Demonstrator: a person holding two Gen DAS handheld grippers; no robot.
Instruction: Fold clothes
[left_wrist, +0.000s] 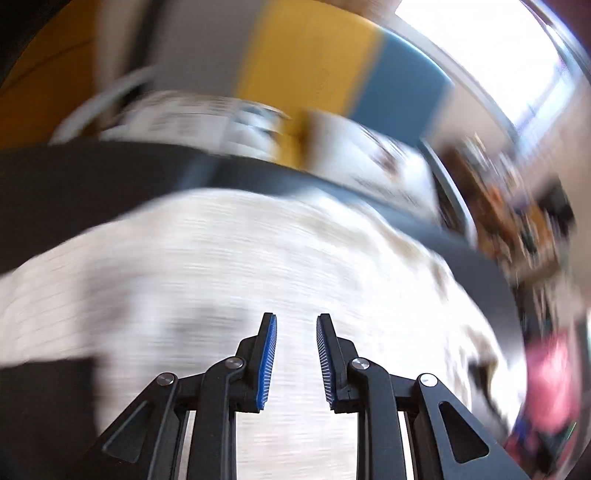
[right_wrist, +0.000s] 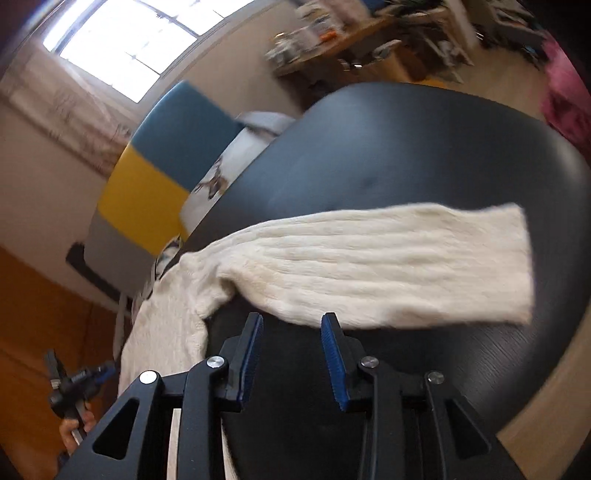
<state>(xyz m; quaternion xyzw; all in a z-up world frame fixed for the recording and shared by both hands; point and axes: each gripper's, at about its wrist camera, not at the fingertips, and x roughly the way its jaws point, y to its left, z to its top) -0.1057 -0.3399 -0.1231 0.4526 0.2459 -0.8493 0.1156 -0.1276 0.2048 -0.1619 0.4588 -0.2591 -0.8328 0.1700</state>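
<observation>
Cream sweater (right_wrist: 369, 266) is overhanging the table (right_wrist: 406, 147); your left tool (left_wrist: 295, 321) and right tool (right_wrist: 291, 321) are hovering empty, jaws narrowly parted, risking a slide off.

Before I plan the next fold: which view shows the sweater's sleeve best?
The right wrist view: the cream sweater's sleeve lies sharp and stretched flat across the black table. The left wrist view shows only blurred cream knit, with no sleeve to make out.

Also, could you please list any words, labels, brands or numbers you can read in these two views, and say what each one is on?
None can be read.
The white printed fabric beyond the black table shows a picture only, no letters.
The cluttered shelf is too blurred to read.
The cream sweater carries no visible label.
</observation>
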